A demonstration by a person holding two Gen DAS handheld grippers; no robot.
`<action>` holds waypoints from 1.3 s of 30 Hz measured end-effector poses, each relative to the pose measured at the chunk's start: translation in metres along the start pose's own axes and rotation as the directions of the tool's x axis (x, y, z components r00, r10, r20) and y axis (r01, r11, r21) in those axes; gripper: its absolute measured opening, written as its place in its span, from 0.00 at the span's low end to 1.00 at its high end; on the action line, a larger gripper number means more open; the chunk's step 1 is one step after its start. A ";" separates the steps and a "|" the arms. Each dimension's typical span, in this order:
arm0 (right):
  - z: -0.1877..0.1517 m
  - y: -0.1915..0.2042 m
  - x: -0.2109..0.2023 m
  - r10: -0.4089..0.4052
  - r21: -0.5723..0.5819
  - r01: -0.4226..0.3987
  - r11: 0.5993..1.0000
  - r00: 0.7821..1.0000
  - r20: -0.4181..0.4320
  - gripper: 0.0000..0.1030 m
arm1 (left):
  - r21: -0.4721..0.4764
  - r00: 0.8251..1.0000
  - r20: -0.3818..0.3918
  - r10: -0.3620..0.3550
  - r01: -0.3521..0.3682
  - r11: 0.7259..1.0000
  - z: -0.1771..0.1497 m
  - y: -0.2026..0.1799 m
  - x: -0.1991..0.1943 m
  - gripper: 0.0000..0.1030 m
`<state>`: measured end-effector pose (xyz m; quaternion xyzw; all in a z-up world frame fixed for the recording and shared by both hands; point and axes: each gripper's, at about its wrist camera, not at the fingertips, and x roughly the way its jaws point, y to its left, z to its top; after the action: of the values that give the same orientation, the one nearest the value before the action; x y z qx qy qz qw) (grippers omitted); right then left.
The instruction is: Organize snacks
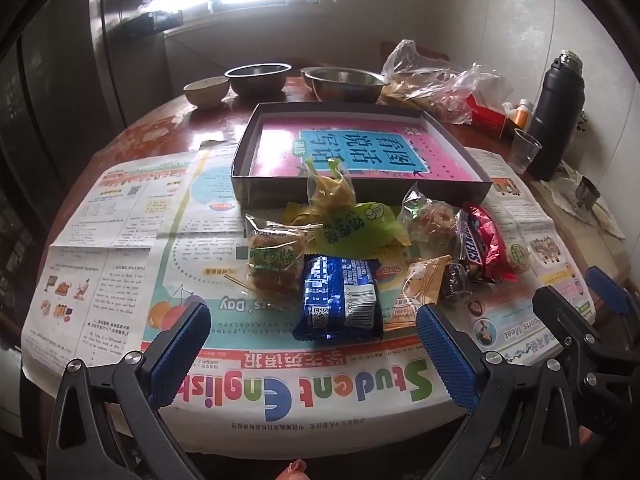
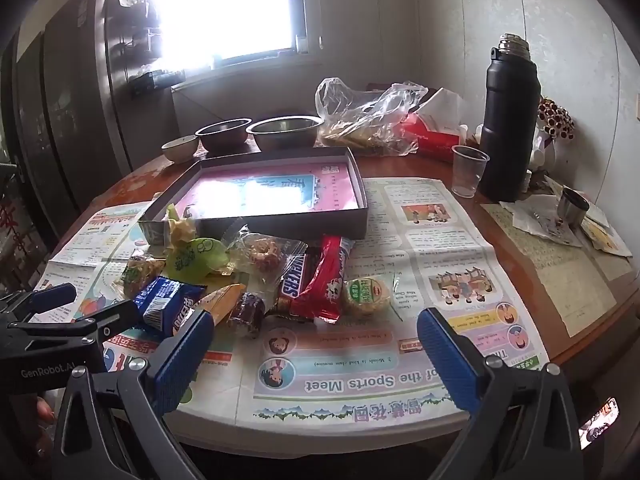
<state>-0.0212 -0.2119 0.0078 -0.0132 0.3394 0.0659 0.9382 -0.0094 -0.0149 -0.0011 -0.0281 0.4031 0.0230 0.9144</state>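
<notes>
A pile of snacks lies on a newspaper in front of a shallow dark box with a pink book inside. The pile holds a blue packet, a green pouch, a Snickers bar and a red bar. A round green-labelled snack lies to the right. My left gripper is open, just short of the blue packet. My right gripper is open, near the table's front edge, below the red bar. The box also shows in the right wrist view.
Two metal bowls and a small ceramic bowl stand behind the box. A plastic bag, a red carton, a clear cup and a black flask stand at the back right. A small metal cup sits on papers.
</notes>
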 end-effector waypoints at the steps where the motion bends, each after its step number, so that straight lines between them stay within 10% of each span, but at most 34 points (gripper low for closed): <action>1: 0.000 -0.001 0.000 -0.003 -0.001 0.003 1.000 1.000 0.006 0.99 | 0.001 1.000 0.006 0.001 -0.001 1.000 0.000 0.000 -0.002 1.00; 39: -0.003 -0.002 -0.016 0.001 0.004 -0.001 1.000 1.000 0.026 0.99 | 0.018 1.000 -0.004 -0.002 0.002 1.000 0.000 -0.002 -0.010 1.00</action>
<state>-0.0348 -0.2162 0.0155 -0.0100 0.3275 0.0659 0.9425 -0.0158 -0.0168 0.0068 -0.0205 0.4050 0.0186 0.9139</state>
